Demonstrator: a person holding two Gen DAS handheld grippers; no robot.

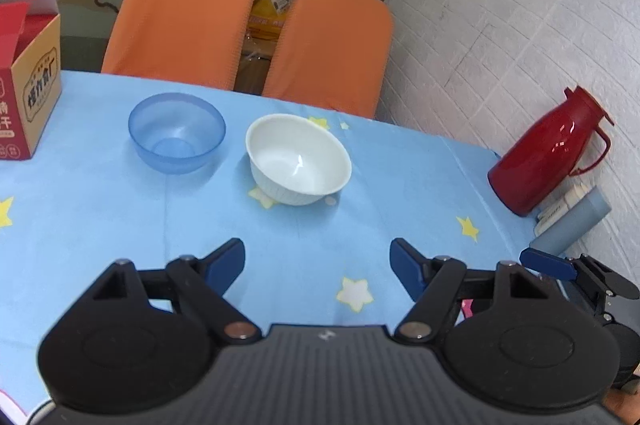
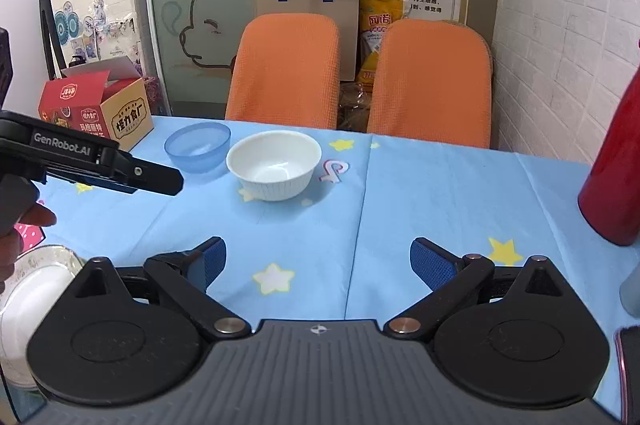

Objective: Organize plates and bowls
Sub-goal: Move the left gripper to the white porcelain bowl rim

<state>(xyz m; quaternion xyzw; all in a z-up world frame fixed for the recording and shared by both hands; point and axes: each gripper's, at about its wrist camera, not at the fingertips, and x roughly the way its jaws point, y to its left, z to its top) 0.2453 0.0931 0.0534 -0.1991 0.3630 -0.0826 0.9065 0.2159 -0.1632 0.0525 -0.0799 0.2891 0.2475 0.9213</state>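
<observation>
A white bowl (image 1: pixel 298 161) stands upright on the blue star tablecloth, with a clear blue bowl (image 1: pixel 176 133) to its left; both also show in the right wrist view, the white bowl (image 2: pixel 274 165) and the blue bowl (image 2: pixel 198 147). My left gripper (image 1: pixel 318 265) is open and empty, short of the white bowl. My right gripper (image 2: pixel 318 261) is open and empty, nearer the table's front. A white plate (image 2: pixel 32 293) lies at the lower left of the right wrist view. The left gripper's side (image 2: pixel 120 173) shows there too.
A red and brown carton (image 1: pixel 28 105) stands at the table's left. A red thermos (image 1: pixel 548 153) and a grey-blue cylinder (image 1: pixel 572 221) stand at the right by the brick wall. Two orange chairs (image 1: pixel 184 13) are behind the table's far edge.
</observation>
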